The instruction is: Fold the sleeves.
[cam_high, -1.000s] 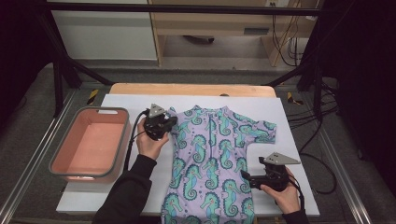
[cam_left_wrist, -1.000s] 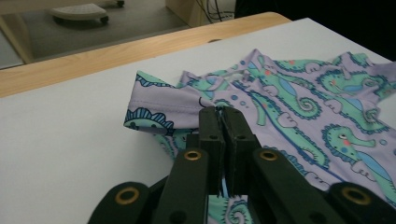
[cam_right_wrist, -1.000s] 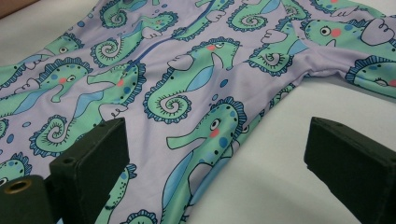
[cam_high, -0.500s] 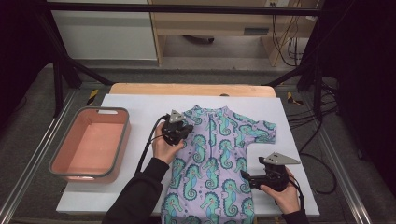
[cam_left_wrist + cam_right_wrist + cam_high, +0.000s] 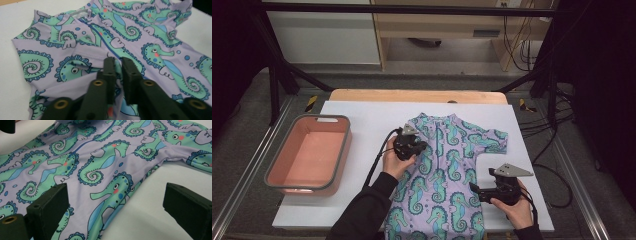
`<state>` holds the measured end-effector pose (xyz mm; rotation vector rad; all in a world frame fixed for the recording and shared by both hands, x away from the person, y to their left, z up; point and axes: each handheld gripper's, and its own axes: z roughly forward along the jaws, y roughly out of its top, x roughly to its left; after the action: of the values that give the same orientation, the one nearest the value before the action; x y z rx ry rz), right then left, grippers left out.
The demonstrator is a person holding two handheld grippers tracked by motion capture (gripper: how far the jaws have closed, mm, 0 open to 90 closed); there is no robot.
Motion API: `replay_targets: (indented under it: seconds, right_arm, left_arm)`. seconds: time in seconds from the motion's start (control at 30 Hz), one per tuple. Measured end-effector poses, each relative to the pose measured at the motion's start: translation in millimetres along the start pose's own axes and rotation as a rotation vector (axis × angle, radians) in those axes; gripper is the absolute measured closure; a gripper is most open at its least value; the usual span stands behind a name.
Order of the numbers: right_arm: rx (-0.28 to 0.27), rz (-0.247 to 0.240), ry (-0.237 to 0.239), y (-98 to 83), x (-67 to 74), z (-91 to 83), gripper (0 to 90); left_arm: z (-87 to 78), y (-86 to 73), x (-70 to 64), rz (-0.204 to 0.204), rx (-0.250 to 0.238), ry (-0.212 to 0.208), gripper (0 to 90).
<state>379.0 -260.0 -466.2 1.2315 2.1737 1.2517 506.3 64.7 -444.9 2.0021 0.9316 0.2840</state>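
A small lilac swimsuit with teal seahorses [image 5: 447, 165] lies flat on the white board [image 5: 362, 120], neck toward the far side. Its left sleeve [image 5: 75, 70] is folded inward over the chest. My left gripper [image 5: 421, 148] rests low over that folded sleeve. Its jaws [image 5: 118, 61] have just been opening and stand a narrow gap apart, with cloth under them and nothing pinched. At the suit's lower right edge, my right gripper [image 5: 474, 192] is open wide. The hem and bare board lie between its jaws [image 5: 116, 192].
A pink tub with a grey rim [image 5: 339, 155] stands at the left of the board. Black cables [image 5: 557, 175] trail off the right side. A wooden table edge [image 5: 412, 95] runs behind the board.
My left gripper has moved right and down from the suit's left side onto its chest, bringing the left sleeve over the body. The right gripper has stayed put.
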Motion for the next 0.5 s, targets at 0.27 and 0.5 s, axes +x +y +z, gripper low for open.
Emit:
replay_targets:
  seconds: [0.27, 0.5]
  right_arm:
    - [0.002, -0.003, -0.001, -0.1, 0.5, 1.2, 6.9]
    - [0.003, -0.005, -0.001, -0.2, 0.4, 1.5, 6.9]
  left_arm:
    - [-21.3, 3.2, 24.4, -0.063, -0.054, 0.083, 53.6]
    - [-14.1, -7.9, 43.2, -0.098, 0.02, 0.133, 54.7]
